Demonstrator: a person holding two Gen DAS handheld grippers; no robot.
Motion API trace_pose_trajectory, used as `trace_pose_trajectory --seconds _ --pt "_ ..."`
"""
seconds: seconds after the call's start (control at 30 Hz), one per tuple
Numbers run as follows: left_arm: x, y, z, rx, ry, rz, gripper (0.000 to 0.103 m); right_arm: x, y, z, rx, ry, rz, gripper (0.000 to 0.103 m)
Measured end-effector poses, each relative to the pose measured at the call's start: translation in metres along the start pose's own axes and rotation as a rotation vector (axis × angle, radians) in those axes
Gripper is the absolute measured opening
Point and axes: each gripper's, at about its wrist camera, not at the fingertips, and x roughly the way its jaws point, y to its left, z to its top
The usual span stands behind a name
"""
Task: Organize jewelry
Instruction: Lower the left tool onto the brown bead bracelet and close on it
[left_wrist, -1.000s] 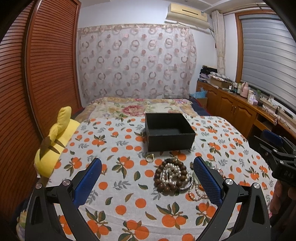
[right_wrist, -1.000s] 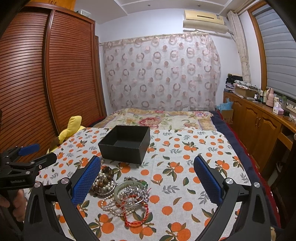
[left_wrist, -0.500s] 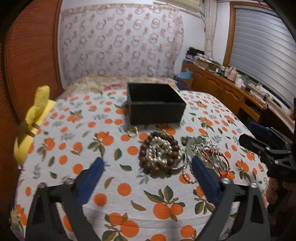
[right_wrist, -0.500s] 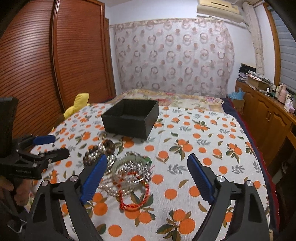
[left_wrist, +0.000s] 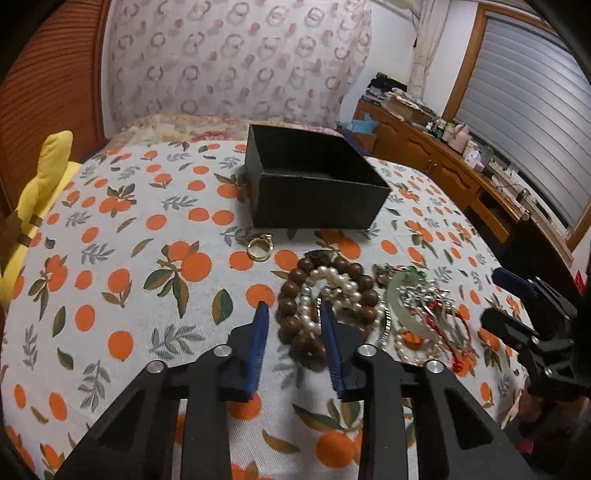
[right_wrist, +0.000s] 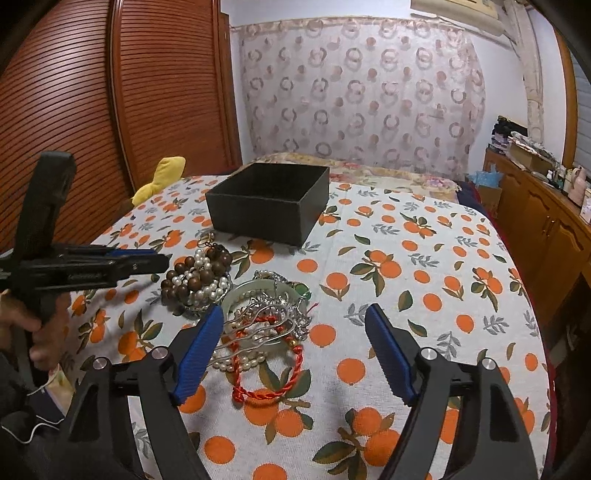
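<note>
Zero pieces boxed: box (left_wrist: 314, 181) empty, left gripper (left_wrist: 291, 314) fingers narrowed around beads (left_wrist: 325, 291), right gripper (right_wrist: 295, 325) fingers spread.

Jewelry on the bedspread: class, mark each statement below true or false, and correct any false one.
1. The black box already holds jewelry. False: what shows of its inside is bare.
2. A gold ring lies apart from the pile, near the box. True.
3. The right gripper is clamped shut. False: its jaws stand wide apart.
4. The wooden bead bracelet encircles white pearls. True.
5. The left gripper points at the bead bracelet. True.
</note>
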Motion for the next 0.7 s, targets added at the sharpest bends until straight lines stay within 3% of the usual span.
trace_pose_trajectory --seconds 0.53,0.7 --pt "0.035 -0.001 0.018 0.069 0.067 0.045 0.015 -0.001 0.000 0.003 -0.010 0.002 0.003 0.081" --pt "0.029 -0.005 0.022 0.082 0.050 0.007 0.012 -0.002 0.000 0.002 -0.016 0.005 0.007 0.081"
